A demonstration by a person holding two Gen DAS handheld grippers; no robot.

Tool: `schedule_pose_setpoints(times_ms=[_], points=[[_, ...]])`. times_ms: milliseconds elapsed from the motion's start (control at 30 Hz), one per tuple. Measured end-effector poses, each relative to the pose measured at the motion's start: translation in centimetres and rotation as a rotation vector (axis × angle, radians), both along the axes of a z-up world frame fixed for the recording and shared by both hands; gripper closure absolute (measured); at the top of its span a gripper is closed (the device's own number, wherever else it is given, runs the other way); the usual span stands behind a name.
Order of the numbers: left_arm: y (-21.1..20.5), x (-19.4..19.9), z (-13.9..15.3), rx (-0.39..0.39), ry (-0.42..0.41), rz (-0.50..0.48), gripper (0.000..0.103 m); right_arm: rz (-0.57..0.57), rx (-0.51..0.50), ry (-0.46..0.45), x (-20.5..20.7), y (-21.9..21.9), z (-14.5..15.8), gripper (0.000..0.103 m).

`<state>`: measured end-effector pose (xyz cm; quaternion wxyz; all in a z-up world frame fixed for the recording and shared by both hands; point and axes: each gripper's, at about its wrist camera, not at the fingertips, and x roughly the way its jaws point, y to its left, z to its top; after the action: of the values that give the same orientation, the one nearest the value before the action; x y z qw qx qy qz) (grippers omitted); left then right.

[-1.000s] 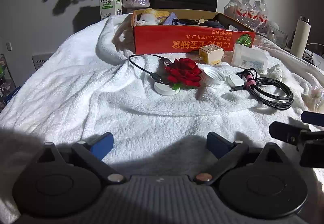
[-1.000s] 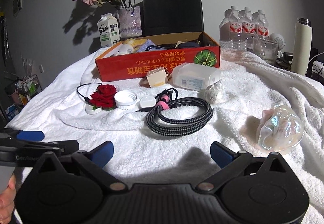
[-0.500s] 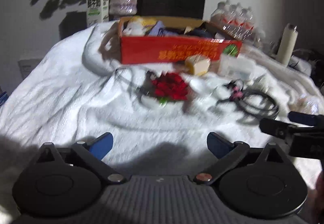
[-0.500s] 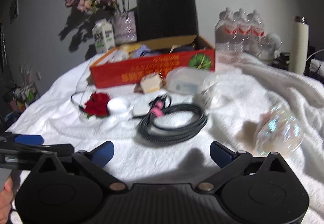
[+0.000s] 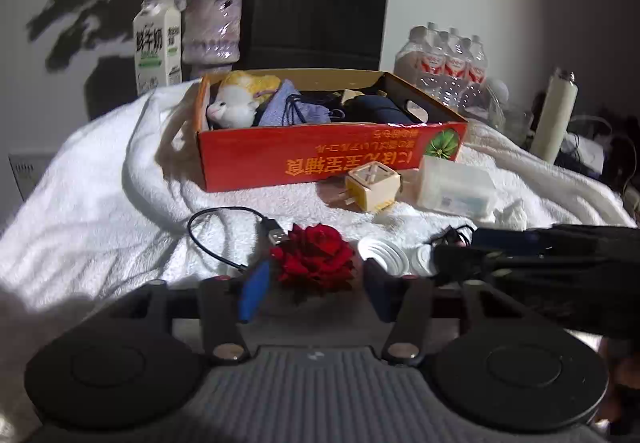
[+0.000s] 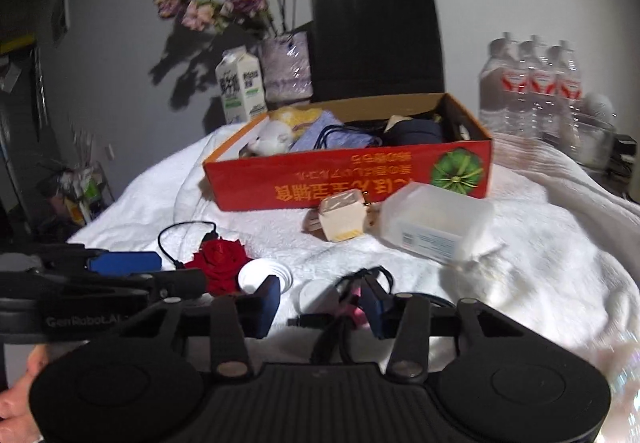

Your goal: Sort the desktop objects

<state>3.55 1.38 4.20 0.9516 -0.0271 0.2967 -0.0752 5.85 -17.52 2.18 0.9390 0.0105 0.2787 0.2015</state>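
A red rose [image 5: 314, 263] lies on the white towel, right between the blue fingers of my left gripper [image 5: 316, 287]. Its jaws are closing around the flower, with a thin gap still showing on each side. My right gripper [image 6: 320, 303] is closing too. A white round plug [image 6: 316, 293] and the pink-tied end of a black braided cable [image 6: 354, 295] sit between its fingers, unpressed. A white lid [image 6: 264, 275] lies between rose and plug. The orange cardboard box [image 5: 332, 159] stands behind, holding a plush toy and dark pouches.
A beige adapter cube [image 5: 374, 187] and a translucent plastic container [image 5: 454, 191] lie before the box. A thin black USB cable [image 5: 224, 239] loops left of the rose. A milk carton, flower vase, black paper bag, water bottles and a pale flask line the back.
Both grippers have moved forward and narrowed their jaws. The rose now lies between the left fingers, and the white plug with the cable end between the right fingers.
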Motion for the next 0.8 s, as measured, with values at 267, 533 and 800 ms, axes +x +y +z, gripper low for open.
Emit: schedule_pose_setpoints(times_ms=[267,533,800], points=[[-0.4,0.4,0.7,0.007,-0.047,-0.132,0.062,0.071,-0.130,0.047,2.9,2.6,-2.1,0.077],[-3.3,2.9,-0.4,0.056,0.022,-0.177,0.063,0.045,-0.004,0.069,2.2,-0.2,-1.7,0.078],[-5.9,4.7,-1.3,0.118,0.071,-0.208,0.067,-0.003,0.148,0.036,1.4,-3.2,-1.9,0.078]])
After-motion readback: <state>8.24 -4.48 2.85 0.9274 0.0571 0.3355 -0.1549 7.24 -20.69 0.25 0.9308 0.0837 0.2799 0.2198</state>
